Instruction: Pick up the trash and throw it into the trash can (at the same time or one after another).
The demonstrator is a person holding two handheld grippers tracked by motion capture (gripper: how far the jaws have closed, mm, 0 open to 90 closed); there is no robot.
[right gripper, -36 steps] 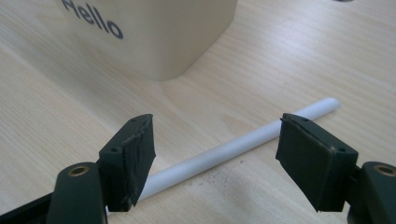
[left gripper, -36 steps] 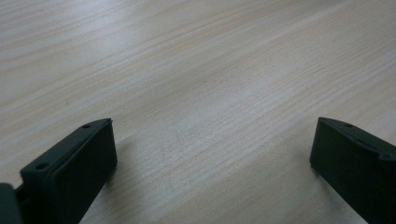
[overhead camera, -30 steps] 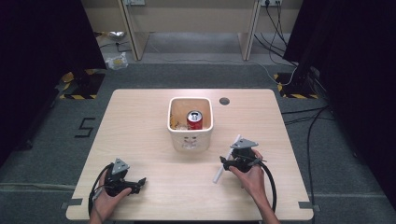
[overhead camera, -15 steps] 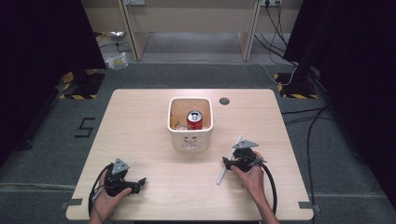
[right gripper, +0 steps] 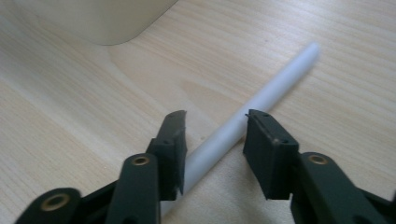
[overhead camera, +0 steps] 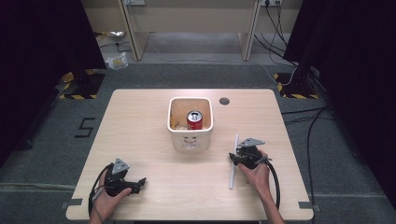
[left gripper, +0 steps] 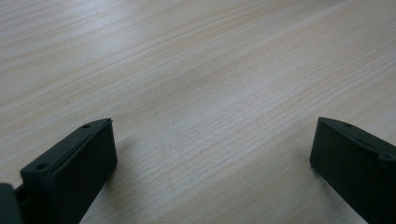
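With our right tongs (right gripper: pixel 212 140) closing around the white tube (right gripper: pixel 261 100) but not yet pinching, and left tongs (left gripper: pixel 210 154) spread, we risked rolling it across the surface (overhead camera: pixel 154 186).

**Where You Have Room and What Is in the Way**

The white tub (overhead camera: pixel 190 135) stands in the middle of the table (overhead camera: pixel 140 116) and blocks the straight way across. A red can (overhead camera: pixel 194 119) stands inside it, so there is little room in there. Your left gripper (overhead camera: pixel 135 183) has bare wood all around it and in front of it. Your right gripper (overhead camera: pixel 236 158) sits over a white stick (overhead camera: pixel 232 173), with a jaw on each side. The tub is near, up and to the left of that gripper. The far corners are free.
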